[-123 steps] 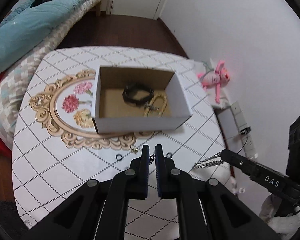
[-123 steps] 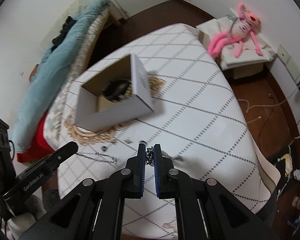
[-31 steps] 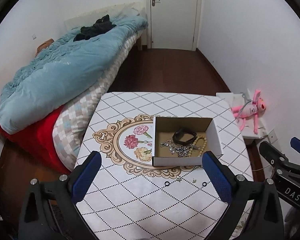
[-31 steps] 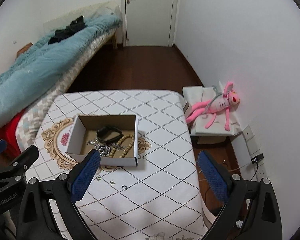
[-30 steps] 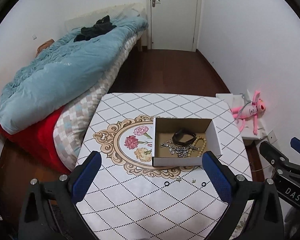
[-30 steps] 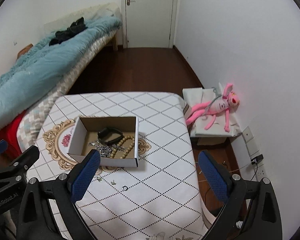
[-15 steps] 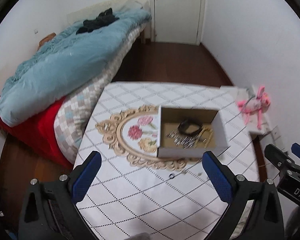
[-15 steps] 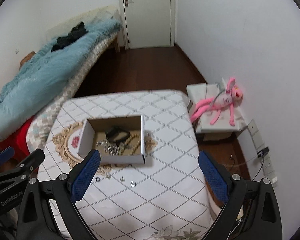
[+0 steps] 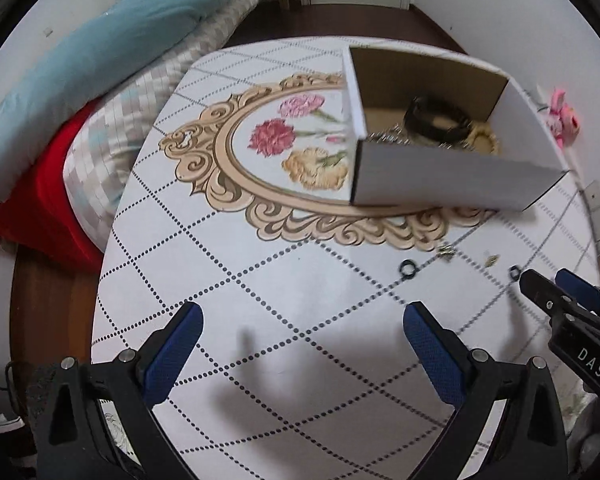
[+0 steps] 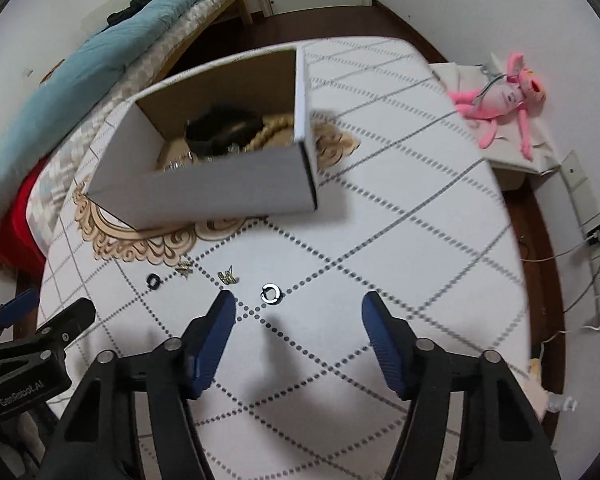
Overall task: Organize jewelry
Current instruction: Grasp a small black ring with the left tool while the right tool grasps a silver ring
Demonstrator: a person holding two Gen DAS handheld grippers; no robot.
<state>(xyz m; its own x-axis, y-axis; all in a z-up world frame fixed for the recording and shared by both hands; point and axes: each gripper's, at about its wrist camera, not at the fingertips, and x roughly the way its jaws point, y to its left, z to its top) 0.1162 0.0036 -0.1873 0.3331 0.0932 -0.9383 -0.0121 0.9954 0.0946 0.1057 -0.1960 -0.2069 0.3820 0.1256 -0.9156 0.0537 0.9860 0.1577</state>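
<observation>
A white cardboard box [image 9: 440, 176] stands on the patterned table [image 9: 204, 264]; it shows in the right wrist view [image 10: 204, 188] too. Inside lie a black band [image 9: 436, 120], a beaded bracelet [image 9: 484, 140] and a silver chain [image 9: 388, 136]. In front of the box on the table lie two dark rings [image 10: 271, 293] [image 10: 153, 281] and two small gold pieces [image 10: 227, 277] [image 10: 185, 268]. My left gripper [image 9: 300, 324] is open and empty, low over the table. My right gripper [image 10: 296, 308] is open and empty, just behind the silver-edged ring.
A bed with a teal duvet [image 9: 80, 60] lies left of the table. A pink plush toy [image 10: 496, 96] lies on a low stand at the right. A power strip with cables [image 10: 596, 240] is on the floor at the right.
Both grippers have dropped from high above the table to just over it, near the loose rings. Four seconds ago both were shut on the silver chain; it now lies in the box.
</observation>
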